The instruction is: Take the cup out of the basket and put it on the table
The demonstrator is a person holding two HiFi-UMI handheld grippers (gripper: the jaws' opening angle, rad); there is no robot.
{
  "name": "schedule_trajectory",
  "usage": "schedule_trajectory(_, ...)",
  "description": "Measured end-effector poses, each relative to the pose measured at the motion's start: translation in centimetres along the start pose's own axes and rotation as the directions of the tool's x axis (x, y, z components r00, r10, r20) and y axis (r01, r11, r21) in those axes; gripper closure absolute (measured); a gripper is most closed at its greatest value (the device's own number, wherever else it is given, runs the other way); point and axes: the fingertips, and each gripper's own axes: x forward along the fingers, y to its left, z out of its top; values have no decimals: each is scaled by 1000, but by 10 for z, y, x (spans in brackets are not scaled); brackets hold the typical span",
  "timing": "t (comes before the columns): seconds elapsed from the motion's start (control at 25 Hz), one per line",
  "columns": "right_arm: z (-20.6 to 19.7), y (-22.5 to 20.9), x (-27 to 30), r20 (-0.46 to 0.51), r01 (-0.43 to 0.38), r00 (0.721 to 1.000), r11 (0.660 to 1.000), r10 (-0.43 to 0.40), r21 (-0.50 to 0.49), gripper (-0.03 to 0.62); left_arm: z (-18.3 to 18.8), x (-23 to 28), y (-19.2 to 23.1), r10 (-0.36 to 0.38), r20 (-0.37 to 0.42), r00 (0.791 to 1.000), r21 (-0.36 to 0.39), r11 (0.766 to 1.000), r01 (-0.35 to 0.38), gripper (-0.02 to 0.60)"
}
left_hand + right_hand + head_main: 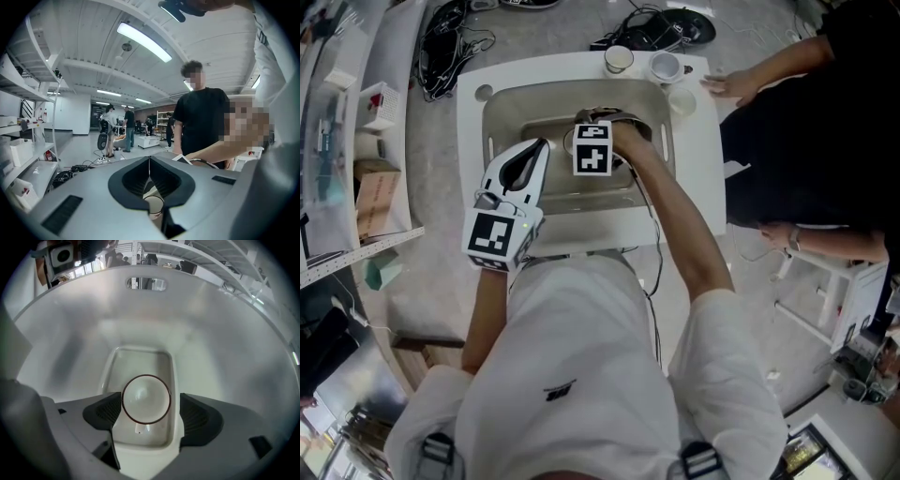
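- Fingers [197, 417] on the right gripper [150, 411] are spread wide, one each side of the cup [146, 398], pointing pretty much straight down at it
- neither finger is pressing on the cup: the left one sits just beside the rim, the right one has a clear gap, so nothing is gripped
- the cup is white with a thin dark rim, upright, mouth up, sitting in the rectangular sunken bit [140, 364] at the bottom of the basket [225, 348]
- the basket is a pale, smooth-walled tub with a slot handle at its far end, and it stands on the white bench [694, 187]
- from the head view the right arm reaches into the basket and its marker cube [592, 148] covers most of the cup
- left gripper [149, 164] is hanging out near the front left of the bench, roughly level, with its fingers [131, 180] closed tip to tip on nothing
- two other cups [619, 59] [665, 67] already stand side by side on the far edge of the bench, outside the basket
- another person in a black top [806, 131] stands at the right, one hand [733, 84] resting on the far right corner of the bench
- cables [450, 42] lie in a tangle on the floor beyond the bench
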Motion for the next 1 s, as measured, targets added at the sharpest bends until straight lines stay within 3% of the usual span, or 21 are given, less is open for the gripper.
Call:
schedule_trajectory(0.36,4,7,16,0,-36,999,999,36,-14,221,-4,2,3,-5,1,1000,-29,1000,5,572)
schedule_trajectory(0.6,5,5,24,-23,15,1000,998,-16,-55,221,-6,0,3,-7,1,1000,-38,999,7,572)
schedule_trajectory(1.0,3,6,23,-33,18,999,997,-21,-69,223,-8,0,0,-12,8,1000,-51,999,13,572)
